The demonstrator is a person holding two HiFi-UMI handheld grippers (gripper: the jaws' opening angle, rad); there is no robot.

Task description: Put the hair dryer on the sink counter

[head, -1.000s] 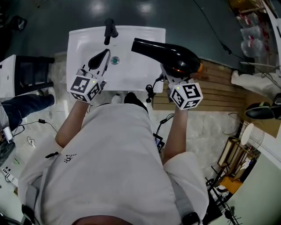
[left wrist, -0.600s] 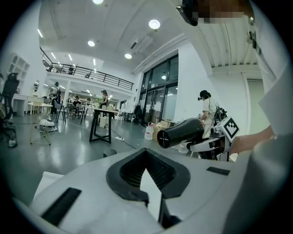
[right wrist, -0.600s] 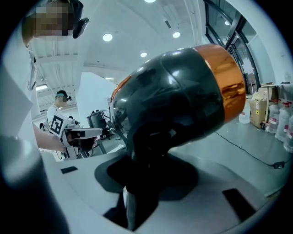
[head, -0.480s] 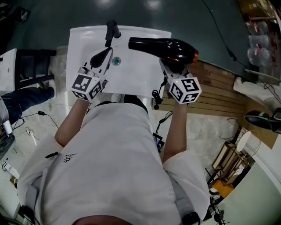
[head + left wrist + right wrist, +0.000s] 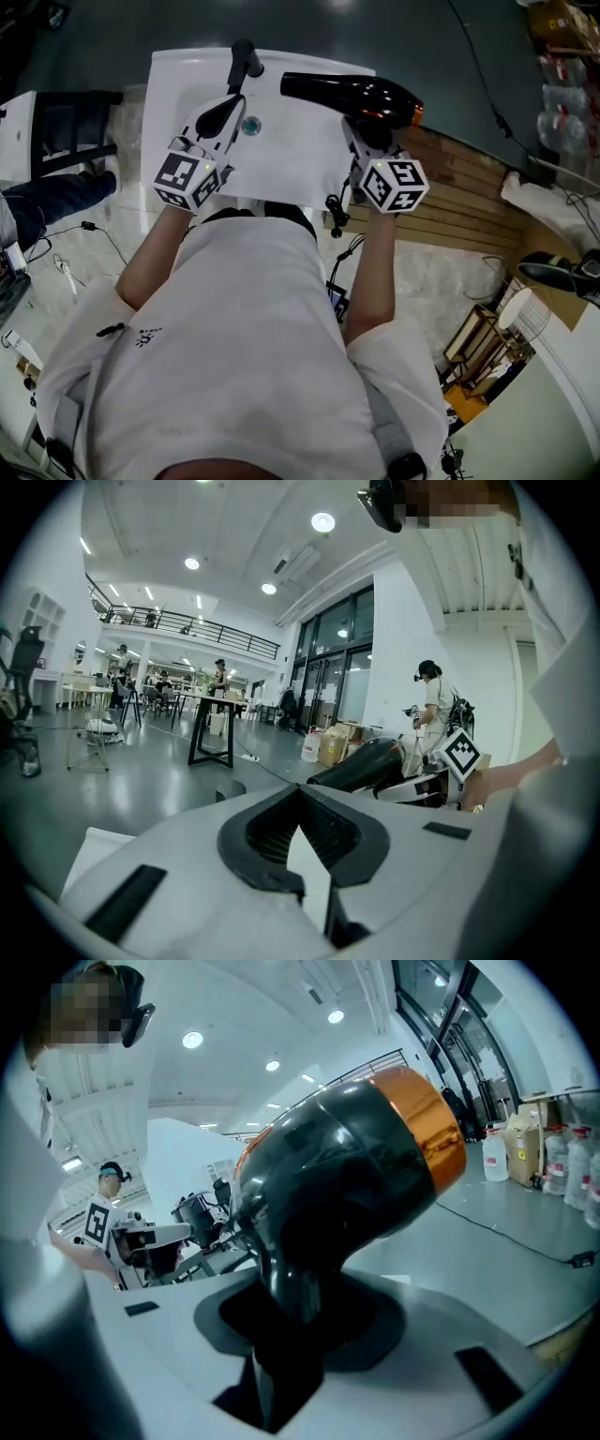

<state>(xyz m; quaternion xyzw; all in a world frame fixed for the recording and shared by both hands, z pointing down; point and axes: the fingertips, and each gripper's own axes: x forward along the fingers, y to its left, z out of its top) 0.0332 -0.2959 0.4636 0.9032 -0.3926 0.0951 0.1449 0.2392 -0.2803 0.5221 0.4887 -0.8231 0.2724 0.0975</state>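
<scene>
1. While we hold a gripper in each hand over the white sink bench (image 5: 291, 164), our right gripper (image 5: 362, 139) is clamped on the handle of the black hair dryer (image 5: 354, 94).
2. In the right gripper view we see both jaws pressed against that handle. The dryer's rounded body and its orange ring rise above them.
3. From the head view, the dryer lies crosswise over the bench's right rear corner. Its nozzle points left toward the black faucet (image 5: 242, 62), and its orange end reaches out past the bench's right edge.
4. We cannot tell whether any part of the dryer touches the bench.
5. Our left gripper (image 5: 228, 112) is over the basin, near the drain (image 5: 251, 125), with its tips toward the faucet.
6. In the left gripper view its jaws meet at the tips, and nothing sits between them.
7. We see a black cord (image 5: 333, 202) dangling off the bench's front edge, below the right gripper.
8. To the right of the bench, a slatted wooden platform (image 5: 469, 183) lies on the floor.
</scene>
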